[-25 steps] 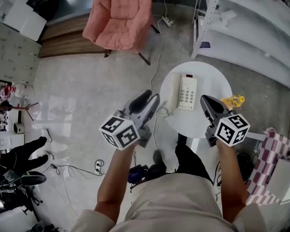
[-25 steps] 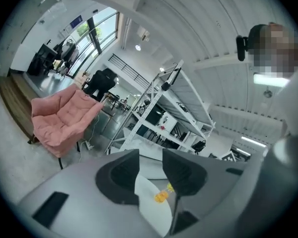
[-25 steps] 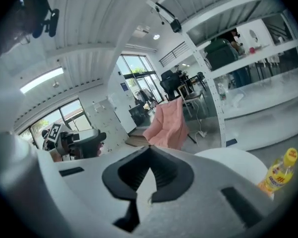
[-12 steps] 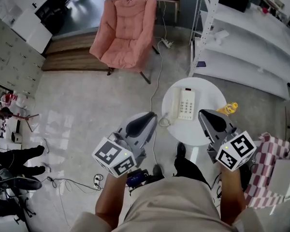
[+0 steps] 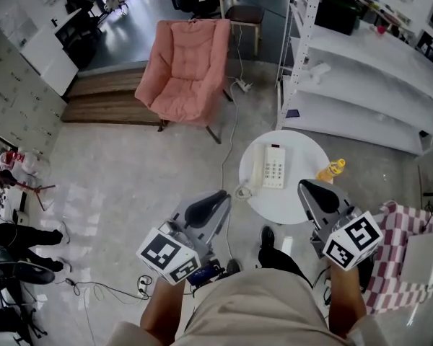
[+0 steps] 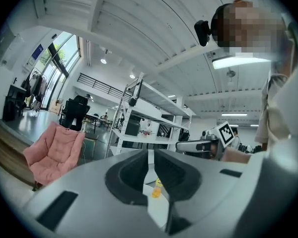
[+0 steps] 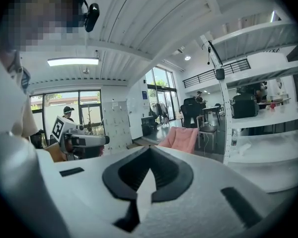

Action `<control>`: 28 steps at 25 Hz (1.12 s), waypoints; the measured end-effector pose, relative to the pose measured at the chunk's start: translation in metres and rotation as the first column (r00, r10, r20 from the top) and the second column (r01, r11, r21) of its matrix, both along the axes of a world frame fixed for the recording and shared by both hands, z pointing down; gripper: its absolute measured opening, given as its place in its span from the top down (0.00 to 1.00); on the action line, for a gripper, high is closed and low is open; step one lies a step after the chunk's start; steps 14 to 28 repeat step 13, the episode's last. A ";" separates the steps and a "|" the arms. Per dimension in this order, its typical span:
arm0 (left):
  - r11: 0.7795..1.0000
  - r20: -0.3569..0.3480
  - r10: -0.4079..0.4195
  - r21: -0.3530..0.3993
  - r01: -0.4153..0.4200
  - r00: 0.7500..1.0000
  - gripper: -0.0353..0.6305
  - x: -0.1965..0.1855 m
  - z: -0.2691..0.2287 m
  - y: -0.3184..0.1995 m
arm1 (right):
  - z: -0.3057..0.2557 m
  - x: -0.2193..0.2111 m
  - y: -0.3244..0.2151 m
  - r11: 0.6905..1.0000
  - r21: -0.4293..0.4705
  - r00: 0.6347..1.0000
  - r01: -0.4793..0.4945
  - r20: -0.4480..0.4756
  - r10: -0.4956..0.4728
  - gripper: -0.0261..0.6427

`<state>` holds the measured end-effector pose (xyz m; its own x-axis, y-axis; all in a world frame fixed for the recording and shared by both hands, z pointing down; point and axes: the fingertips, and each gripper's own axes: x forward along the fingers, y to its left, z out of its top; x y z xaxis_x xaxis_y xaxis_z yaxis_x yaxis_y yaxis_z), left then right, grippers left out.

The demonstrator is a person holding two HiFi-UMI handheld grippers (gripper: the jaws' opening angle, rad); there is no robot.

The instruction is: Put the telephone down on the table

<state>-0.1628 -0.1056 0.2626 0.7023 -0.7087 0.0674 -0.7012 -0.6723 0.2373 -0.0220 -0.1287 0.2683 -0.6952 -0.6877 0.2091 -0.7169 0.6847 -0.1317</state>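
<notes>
A white telephone (image 5: 268,166) lies flat on the round white table (image 5: 297,197), handset along its left side, and its coiled cord (image 5: 243,191) hangs off the table's left edge. My left gripper (image 5: 215,199) is held above the floor to the left of the table, jaws shut and empty. On the other side, my right gripper (image 5: 310,189) hovers over the table's near right edge, also shut with nothing in it. Neither touches the telephone. In the left gripper view the pads of the left gripper (image 6: 149,155) meet; in the right gripper view the right gripper (image 7: 150,151) is likewise shut.
A yellow bottle (image 5: 330,170) stands at the table's right edge. A pink armchair (image 5: 184,67) sits beyond on the left, white shelving (image 5: 368,63) on the right. A checked cloth (image 5: 400,240) lies at my right. Cables run across the floor (image 5: 231,121).
Both grippers have risen and drawn back from the table towards my body. The left jaws, parted a second ago, have closed on nothing. The telephone has stayed put.
</notes>
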 end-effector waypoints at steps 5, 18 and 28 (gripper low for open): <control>1.000 0.007 0.008 -0.002 -0.008 1.000 0.89 -0.001 0.002 0.019 | -0.002 0.004 0.018 1.000 0.000 1.000 -0.017 -0.012 0.017 0.97; 1.000 0.011 0.015 -0.003 -0.015 1.000 0.89 -0.004 0.001 0.043 | -0.003 0.013 0.045 0.999 -0.007 0.998 -0.050 -0.026 0.050 0.97; 1.000 0.011 0.015 -0.003 -0.015 1.000 0.89 -0.004 0.001 0.043 | -0.003 0.013 0.045 0.999 -0.007 0.998 -0.050 -0.026 0.050 0.97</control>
